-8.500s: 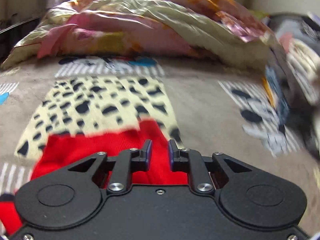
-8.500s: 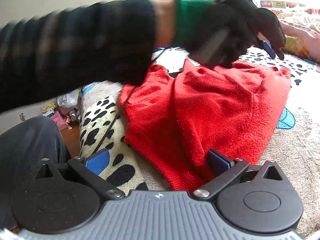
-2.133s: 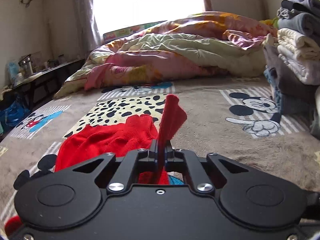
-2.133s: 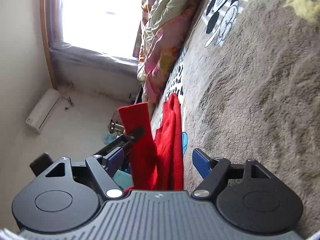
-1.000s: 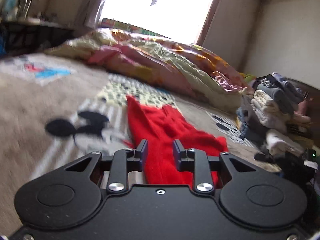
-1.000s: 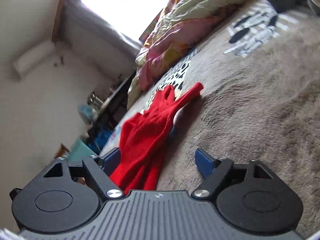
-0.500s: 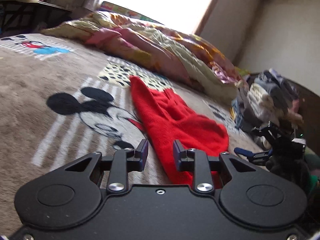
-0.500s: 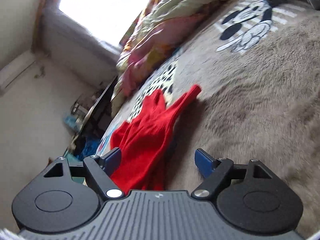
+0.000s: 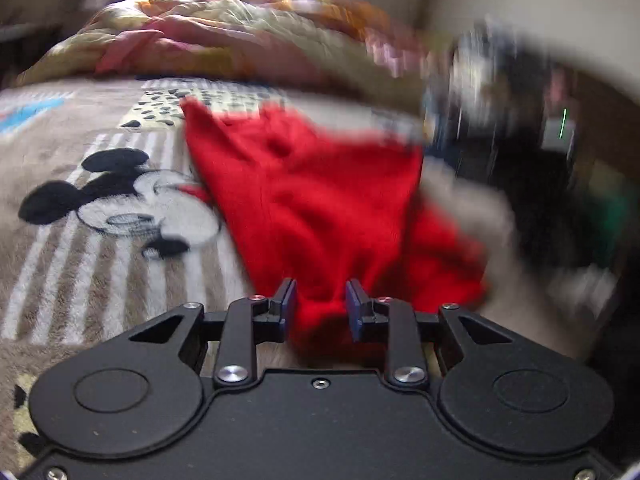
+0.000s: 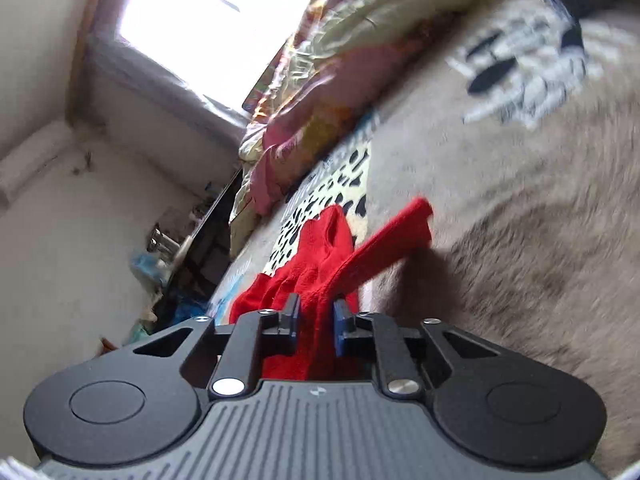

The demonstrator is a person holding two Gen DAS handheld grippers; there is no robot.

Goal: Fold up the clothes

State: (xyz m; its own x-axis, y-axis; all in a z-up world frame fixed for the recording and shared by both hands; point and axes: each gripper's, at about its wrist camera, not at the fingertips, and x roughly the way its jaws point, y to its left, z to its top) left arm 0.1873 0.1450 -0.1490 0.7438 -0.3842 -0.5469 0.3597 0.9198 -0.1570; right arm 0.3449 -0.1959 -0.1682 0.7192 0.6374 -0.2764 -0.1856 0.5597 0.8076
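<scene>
Though blurred, fuzzy red knit (image 9: 320,200)

Daylight enters from a window (image 10: 192,28) behind the bed – overexposed to plain white in both views. Motion blur is heavy on the right side of the left view and the upper right of the right view. Fisheye curvature bends the edges – corners vignette dark. The garment (image 10: 320,264) casts a soft shadow on the blanket (image 10: 520,240).

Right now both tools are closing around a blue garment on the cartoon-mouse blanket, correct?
Not quite: the garment is red, not blue, as the left wrist view shows. The rest stands: the left tool and right tool each have its cloth between their fingers, over the cartoon-mouse blanket.
</scene>
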